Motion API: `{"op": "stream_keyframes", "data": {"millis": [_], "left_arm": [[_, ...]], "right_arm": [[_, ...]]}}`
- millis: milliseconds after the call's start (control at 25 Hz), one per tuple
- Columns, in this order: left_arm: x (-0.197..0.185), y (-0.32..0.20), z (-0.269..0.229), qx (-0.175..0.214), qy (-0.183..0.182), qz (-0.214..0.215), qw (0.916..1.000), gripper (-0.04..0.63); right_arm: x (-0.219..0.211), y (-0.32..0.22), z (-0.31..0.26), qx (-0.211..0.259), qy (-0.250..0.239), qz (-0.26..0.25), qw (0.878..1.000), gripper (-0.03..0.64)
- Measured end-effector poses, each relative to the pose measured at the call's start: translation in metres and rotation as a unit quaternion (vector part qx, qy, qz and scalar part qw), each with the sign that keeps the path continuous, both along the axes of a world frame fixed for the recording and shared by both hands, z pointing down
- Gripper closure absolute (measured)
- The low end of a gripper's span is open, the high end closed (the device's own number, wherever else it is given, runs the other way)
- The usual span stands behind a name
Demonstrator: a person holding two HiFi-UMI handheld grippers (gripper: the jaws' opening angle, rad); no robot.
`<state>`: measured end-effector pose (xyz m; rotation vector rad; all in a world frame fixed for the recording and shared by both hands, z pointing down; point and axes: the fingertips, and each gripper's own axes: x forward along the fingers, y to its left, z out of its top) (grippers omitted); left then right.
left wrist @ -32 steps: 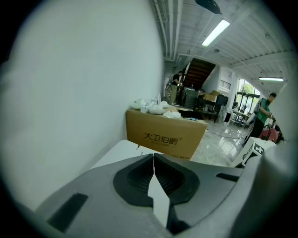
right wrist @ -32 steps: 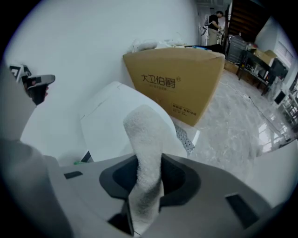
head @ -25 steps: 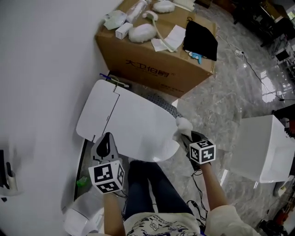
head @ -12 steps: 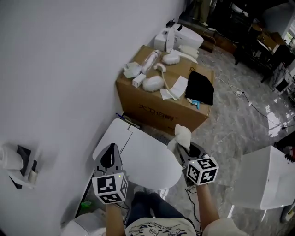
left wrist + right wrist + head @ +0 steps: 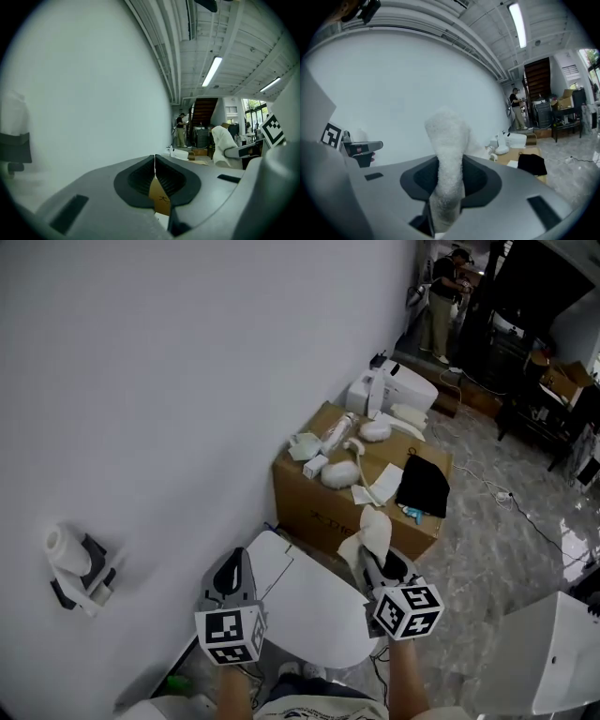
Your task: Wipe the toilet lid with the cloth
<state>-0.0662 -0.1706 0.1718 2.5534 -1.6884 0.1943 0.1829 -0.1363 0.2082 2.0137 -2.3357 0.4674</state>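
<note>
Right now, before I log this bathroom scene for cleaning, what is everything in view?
Toilet lid: one, white, between the grippers.
Cardboard box: one, brown, beyond the lid, by the wall.
Fabric piece: one, black, on the box top.
Toilet roll holder: one, dark, white roll, on the wall.
Bystander: one, far background.
Cloth: one, white, in the right gripper.
Left gripper: grey, shut, empty.
Right gripper: grey, shut on the cloth.

marble floor (image 5: 492, 554), cardboard box (image 5: 323, 507), toilet (image 5: 309, 613) on it
</note>
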Motion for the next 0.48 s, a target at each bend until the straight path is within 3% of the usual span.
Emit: {"op": "stream_keyframes", "data": {"millis": [480], "left_arm": [[-0.034,0.017,-0.04,0.044,0.015,-0.03,0.9985,0.586]], "right_arm": [[-0.027,0.006,-0.052,0.063,0.002,0.003,0.998,0.508]]}}
